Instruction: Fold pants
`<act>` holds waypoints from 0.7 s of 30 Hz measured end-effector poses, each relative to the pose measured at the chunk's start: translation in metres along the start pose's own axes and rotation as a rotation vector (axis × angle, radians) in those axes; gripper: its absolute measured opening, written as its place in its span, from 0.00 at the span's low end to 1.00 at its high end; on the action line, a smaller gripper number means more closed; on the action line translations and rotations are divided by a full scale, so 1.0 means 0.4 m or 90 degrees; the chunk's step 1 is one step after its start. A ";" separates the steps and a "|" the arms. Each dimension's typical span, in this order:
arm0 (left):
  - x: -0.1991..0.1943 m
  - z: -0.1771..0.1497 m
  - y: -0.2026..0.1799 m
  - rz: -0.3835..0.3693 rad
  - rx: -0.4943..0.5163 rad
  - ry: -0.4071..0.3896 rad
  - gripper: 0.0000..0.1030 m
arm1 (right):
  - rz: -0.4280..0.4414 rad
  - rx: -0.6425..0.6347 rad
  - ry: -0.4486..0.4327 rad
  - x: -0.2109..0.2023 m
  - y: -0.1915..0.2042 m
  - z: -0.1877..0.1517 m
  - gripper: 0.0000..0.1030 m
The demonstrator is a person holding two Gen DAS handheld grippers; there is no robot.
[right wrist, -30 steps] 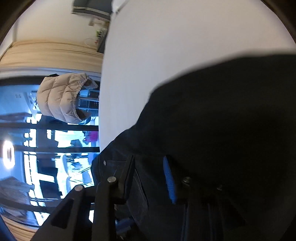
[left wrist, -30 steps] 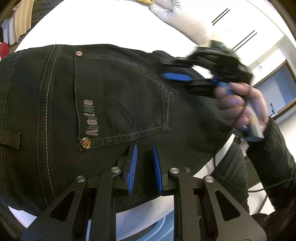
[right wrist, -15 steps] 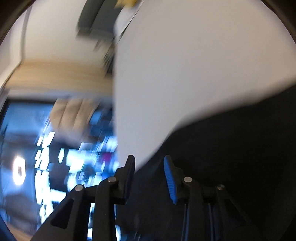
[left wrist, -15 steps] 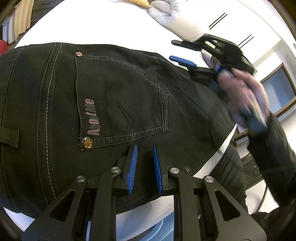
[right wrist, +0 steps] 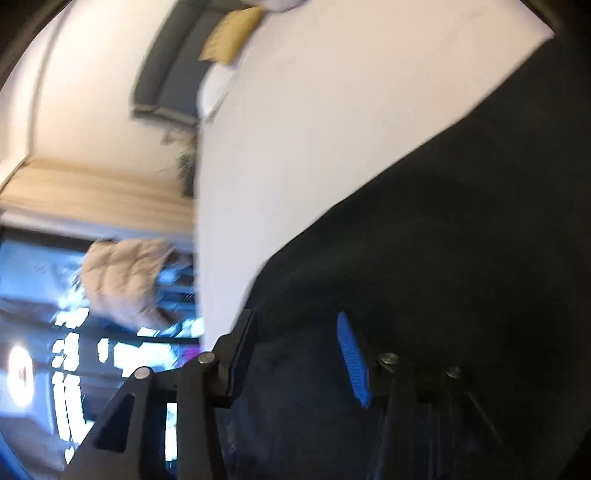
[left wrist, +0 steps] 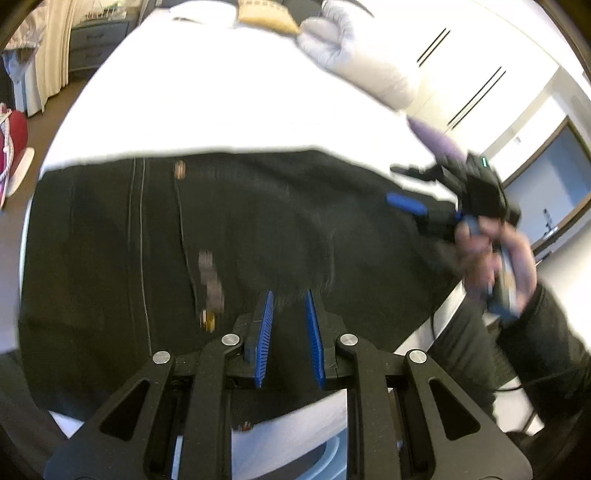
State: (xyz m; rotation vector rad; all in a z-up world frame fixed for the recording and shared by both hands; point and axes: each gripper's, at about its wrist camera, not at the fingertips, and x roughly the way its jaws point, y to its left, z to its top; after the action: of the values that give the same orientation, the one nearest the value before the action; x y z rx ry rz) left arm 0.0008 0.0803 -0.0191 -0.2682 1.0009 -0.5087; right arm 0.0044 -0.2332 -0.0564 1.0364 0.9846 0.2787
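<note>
Black jeans (left wrist: 258, 236) lie flat on a white bed (left wrist: 221, 103), back pocket and copper rivets up, blurred by motion. My left gripper (left wrist: 289, 295) hovers over their near edge, blue pads a small gap apart, nothing between them. My right gripper (left wrist: 402, 184) shows in the left wrist view at the jeans' right side, jaws wide apart, held in a hand. In the right wrist view the right gripper (right wrist: 295, 321) is open over the black cloth (right wrist: 461, 258).
A pale grey padded jacket (left wrist: 354, 62) and a tan pillow (left wrist: 266, 18) lie at the far end of the bed. A beige puffer jacket (right wrist: 125, 277) hangs by the window. A nightstand (left wrist: 96, 44) and curtain stand far left.
The left gripper has pulled back and up, so more bed shows beyond the jeans. The right gripper has swung down to the jeans' right side. Both views are motion-blurred.
</note>
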 end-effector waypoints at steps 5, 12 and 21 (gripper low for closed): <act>0.063 0.097 -0.004 0.007 0.025 0.002 0.17 | 0.028 -0.045 0.106 0.101 0.030 -0.122 0.48; 0.179 0.102 0.128 -0.007 -0.063 0.052 0.17 | 0.031 0.068 0.004 -0.011 -0.136 -0.010 0.29; 0.190 0.093 0.129 0.016 -0.071 0.055 0.17 | -0.006 0.207 -0.277 -0.402 -0.475 0.236 0.11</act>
State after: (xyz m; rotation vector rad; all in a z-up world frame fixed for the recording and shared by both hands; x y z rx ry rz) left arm 0.0804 0.0842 -0.0781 -0.3346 1.1167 -0.4451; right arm -0.0562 -0.4866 -0.1101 1.3185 0.6490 -0.1200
